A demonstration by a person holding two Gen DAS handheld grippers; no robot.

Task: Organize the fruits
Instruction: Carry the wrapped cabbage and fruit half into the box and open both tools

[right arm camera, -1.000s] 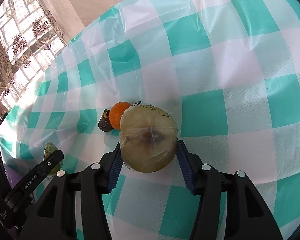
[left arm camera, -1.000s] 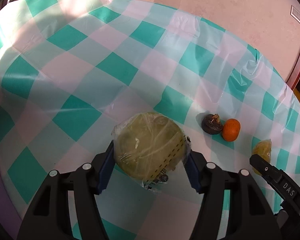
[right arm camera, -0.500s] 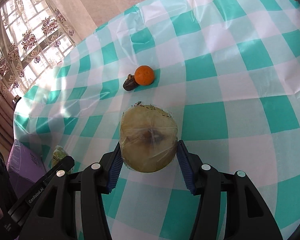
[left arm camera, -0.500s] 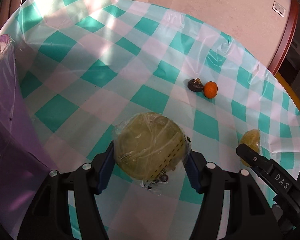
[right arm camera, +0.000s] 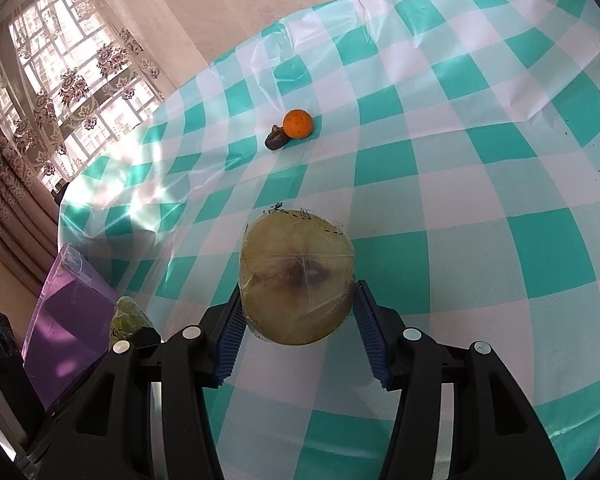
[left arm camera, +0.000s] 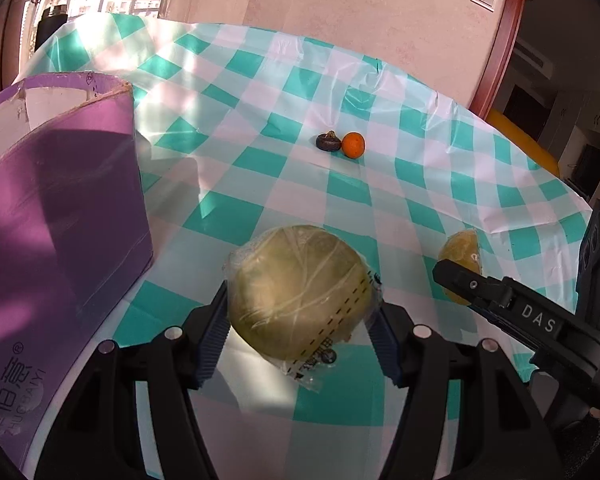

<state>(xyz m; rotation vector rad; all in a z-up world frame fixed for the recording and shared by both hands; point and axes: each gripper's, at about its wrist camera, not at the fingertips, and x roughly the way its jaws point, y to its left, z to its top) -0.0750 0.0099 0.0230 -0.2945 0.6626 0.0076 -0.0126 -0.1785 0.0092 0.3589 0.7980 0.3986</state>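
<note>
Both grippers now lifted higher off the checked tablecloth (right arm camera: 480, 184), left gripper (left arm camera: 298, 320) clamped on wrapped pear (left arm camera: 300, 292), right gripper (right arm camera: 298, 320) clamped on second wrapped pear (right arm camera: 296, 280), purple box (left arm camera: 60, 220) at left, orange (left arm camera: 353, 145) touching dark fruit (left arm camera: 327, 142) far off

Pinkish wall (left arm camera: 340, 8), lace-curtained window (right arm camera: 72, 80) w/ sunlight, teal-white checked tablecloth (right arm camera: 480, 160), red door frame (left arm camera: 500, 40)

Teal-and-white checked tablecloth (left arm camera: 300, 80); purple box (left arm camera: 60, 216); bright orange tangerine (left arm camera: 353, 145); dark brown fruit (left arm camera: 328, 142); yellow-green wrapped fruits (left arm camera: 300, 292).
</note>
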